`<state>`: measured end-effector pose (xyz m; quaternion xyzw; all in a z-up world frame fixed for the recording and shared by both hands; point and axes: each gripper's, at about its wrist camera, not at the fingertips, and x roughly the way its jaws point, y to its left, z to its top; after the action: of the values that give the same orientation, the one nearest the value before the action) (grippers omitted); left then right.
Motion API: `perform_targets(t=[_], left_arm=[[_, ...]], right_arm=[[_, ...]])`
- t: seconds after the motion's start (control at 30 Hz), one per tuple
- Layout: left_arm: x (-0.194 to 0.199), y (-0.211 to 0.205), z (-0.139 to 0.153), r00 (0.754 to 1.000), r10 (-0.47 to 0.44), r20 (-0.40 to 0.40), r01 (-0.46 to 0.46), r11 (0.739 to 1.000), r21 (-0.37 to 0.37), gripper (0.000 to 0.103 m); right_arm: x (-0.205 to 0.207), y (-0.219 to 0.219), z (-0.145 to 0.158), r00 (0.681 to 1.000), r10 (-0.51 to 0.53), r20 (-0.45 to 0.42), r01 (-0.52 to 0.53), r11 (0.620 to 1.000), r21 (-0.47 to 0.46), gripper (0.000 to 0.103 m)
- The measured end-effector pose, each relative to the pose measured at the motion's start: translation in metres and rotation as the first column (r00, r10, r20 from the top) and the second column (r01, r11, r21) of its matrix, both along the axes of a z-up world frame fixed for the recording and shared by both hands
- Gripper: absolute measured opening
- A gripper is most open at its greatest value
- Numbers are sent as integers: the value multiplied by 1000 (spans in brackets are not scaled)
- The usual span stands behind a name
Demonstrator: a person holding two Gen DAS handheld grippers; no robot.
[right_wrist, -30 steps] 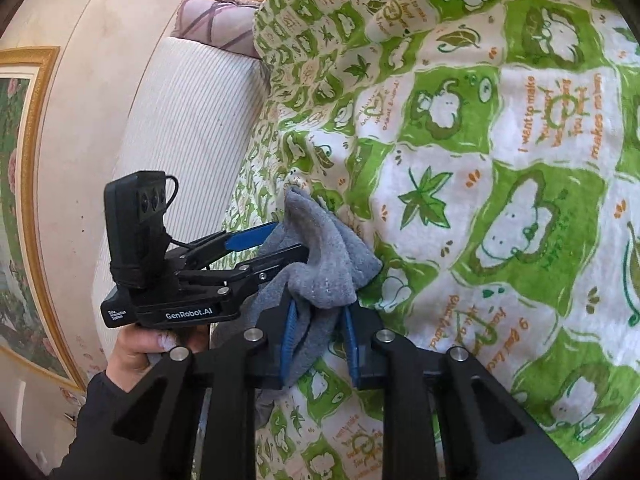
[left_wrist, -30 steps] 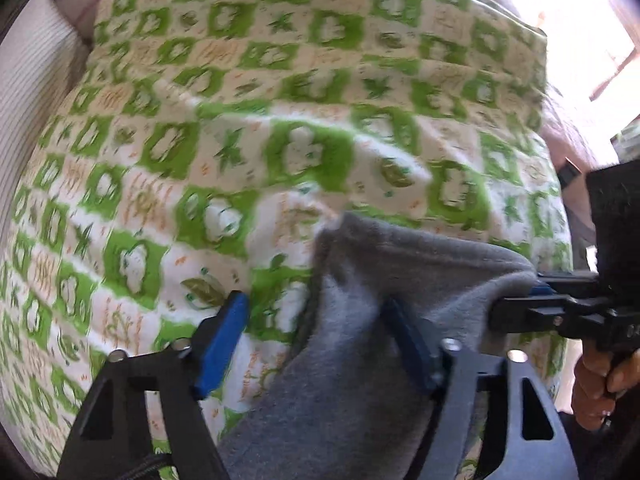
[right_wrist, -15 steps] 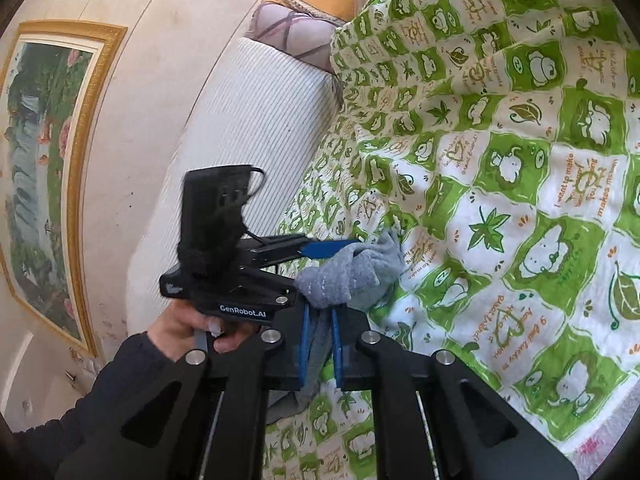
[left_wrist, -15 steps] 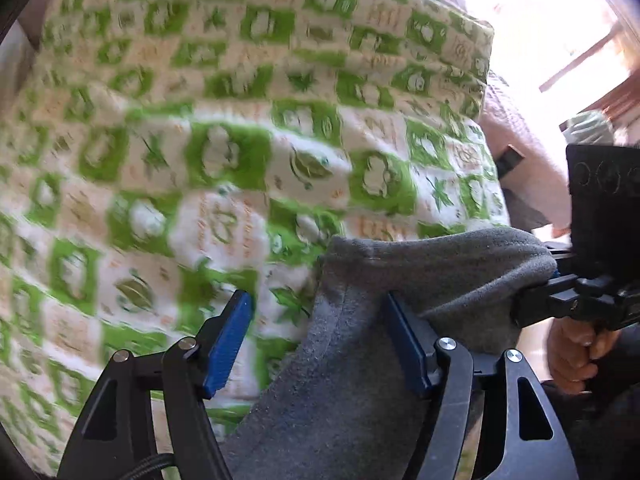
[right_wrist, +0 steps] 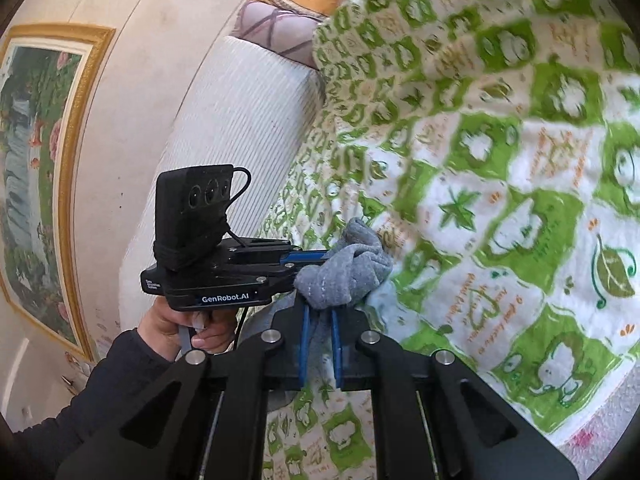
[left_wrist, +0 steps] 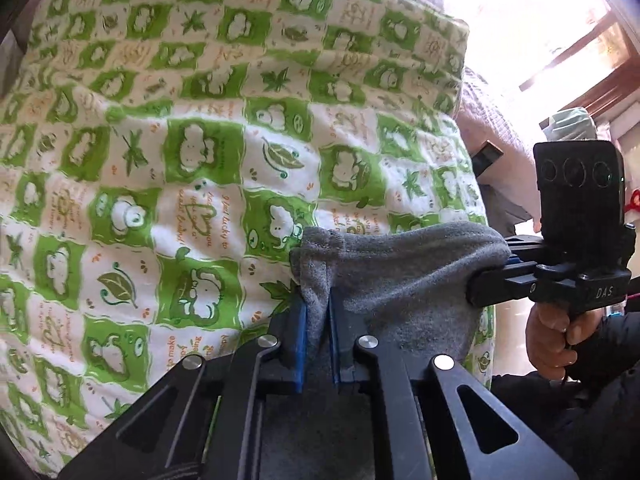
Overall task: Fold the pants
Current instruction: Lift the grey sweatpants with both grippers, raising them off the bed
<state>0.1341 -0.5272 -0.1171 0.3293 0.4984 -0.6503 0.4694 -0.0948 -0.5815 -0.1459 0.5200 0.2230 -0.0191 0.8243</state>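
A soft quilted bedspread [left_wrist: 208, 152], checked in green and white with cartoon animals and leaves, covers the bed beside a ribbed white headboard [right_wrist: 240, 120] and a gilt-framed painting [right_wrist: 36, 168]. The grey fleece pants [left_wrist: 396, 276] are held bunched above it. The left gripper [left_wrist: 317, 320] and right gripper [right_wrist: 319, 320] each have their blue-padded fingers [left_wrist: 298, 336] clamped on the cloth.

Left tool [left_wrist: 317, 330] and right tool [right_wrist: 320, 344]: fingers nearly closed, clamping grey cloth, tips close together, each hand-held.
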Motion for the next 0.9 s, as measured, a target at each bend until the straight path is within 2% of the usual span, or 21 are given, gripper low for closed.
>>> perform_targets(t=[0.13,0.3,0.43,0.53,0.6,0.7,0.9], left_arm=[[3,7,19,1000,19,17,-18,998,-55,7],[23,32,54,996,89,9,-87,985,-151,6],[38,63,85,991,136,4,-131,965,-227,6],[48,92,109,982,186,-15,-182,939,-293,6],[53,115,124,972,232,-31,-229,913,-337,6],[60,156,141,949,308,-70,-310,862,-402,6],[74,247,146,878,444,-179,-473,742,-475,6]], right_arm=[[5,6,20,1000,12,22,-11,998,-56,10],[13,17,45,997,45,61,-38,993,-108,10],[24,33,72,989,99,113,-81,984,-156,10],[34,50,93,975,158,158,-128,974,-188,10],[43,63,107,961,204,187,-164,964,-209,10],[58,85,122,935,277,222,-227,948,-225,10],[87,134,137,868,426,254,-375,899,-225,10]])
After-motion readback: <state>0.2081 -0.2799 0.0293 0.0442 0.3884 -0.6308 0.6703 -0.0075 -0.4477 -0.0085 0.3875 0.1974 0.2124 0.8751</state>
